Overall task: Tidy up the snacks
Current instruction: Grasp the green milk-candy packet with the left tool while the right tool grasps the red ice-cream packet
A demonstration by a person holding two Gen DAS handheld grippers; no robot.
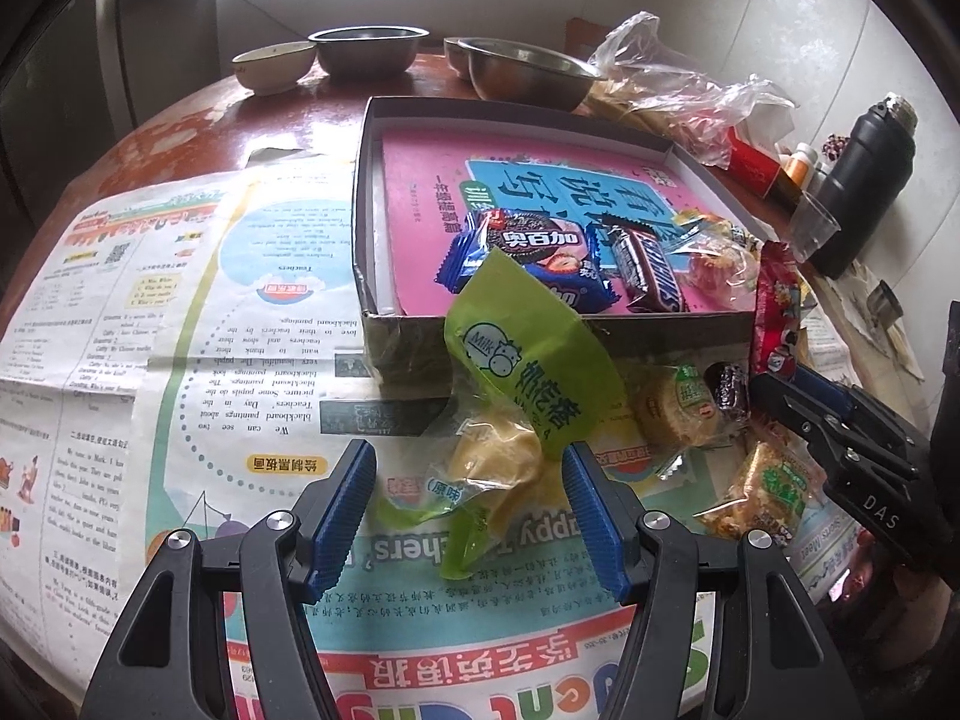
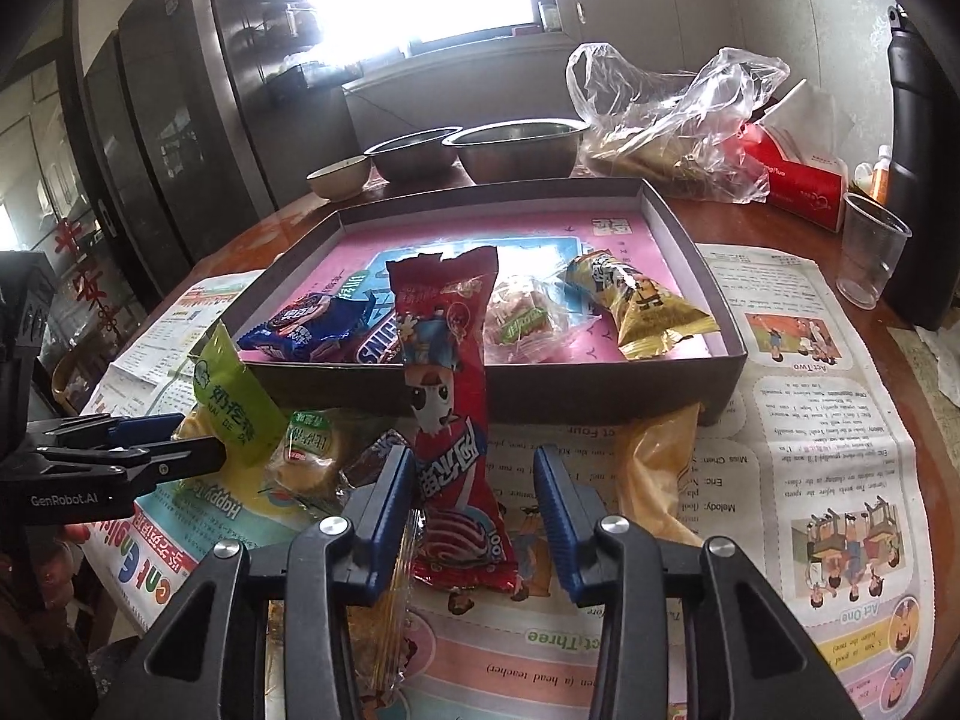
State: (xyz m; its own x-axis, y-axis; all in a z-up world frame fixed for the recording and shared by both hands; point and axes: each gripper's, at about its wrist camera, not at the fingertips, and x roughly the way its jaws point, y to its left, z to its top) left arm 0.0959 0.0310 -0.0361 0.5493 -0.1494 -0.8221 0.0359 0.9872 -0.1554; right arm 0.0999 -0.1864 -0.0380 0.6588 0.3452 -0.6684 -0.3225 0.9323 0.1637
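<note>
A shallow cardboard box [image 1: 540,336] [image 2: 600,381] lined with a pink book holds a blue Oreo pack [image 1: 528,252] [image 2: 312,324], a Snickers bar [image 1: 648,270], a clear-wrapped candy [image 2: 522,318] and a yellow packet [image 2: 648,306]. My left gripper [image 1: 468,498] is open around a green milk-cake packet [image 1: 522,372] [image 2: 228,402] lying in front of the box. My right gripper [image 2: 474,486] is open around a long red snack packet [image 2: 450,396] [image 1: 777,312] that leans on the box's front wall.
Small wrapped cakes [image 1: 684,408] [image 2: 306,450], a dark candy [image 1: 729,387] and a yellow wrapper [image 2: 654,468] lie on the newspaper [image 1: 180,330]. Steel bowls [image 1: 372,51] [image 2: 516,147], a plastic bag [image 2: 672,120], a plastic cup [image 2: 870,252] and a black flask [image 1: 858,180] stand behind.
</note>
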